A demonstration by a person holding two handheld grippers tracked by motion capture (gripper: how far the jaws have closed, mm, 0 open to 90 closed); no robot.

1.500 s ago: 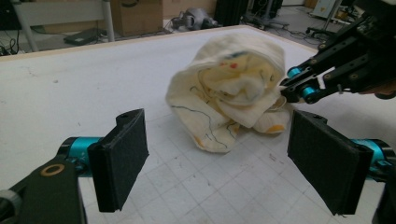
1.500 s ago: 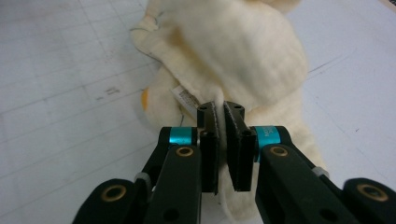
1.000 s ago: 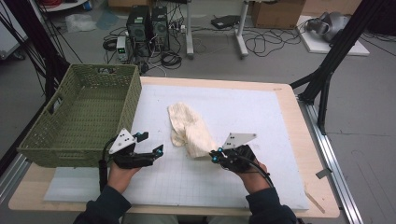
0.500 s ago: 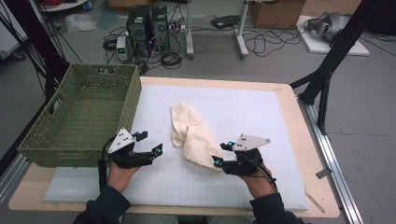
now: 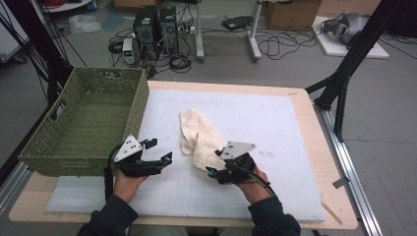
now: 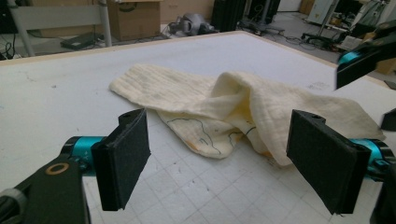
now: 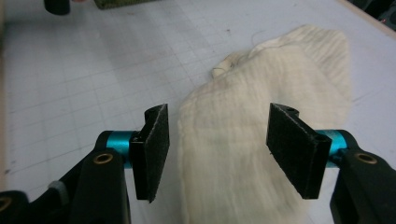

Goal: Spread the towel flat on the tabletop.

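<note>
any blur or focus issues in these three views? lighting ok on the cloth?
High view: sharp and evenly lit, with only soft shadows under the grippers. Left gripper view: the cream cloth is crisp, its weave visible, and its fold shades the mat; the near pads are slightly soft. Right gripper view: the cloth between the open jaws looks smeared, its near end softest; no glare.

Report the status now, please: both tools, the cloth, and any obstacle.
Left tool open, short of the cloth. Right tool just opened, astride the cloth's end, pads apart. Cloth crumpled on mat. No obstacle.
</note>
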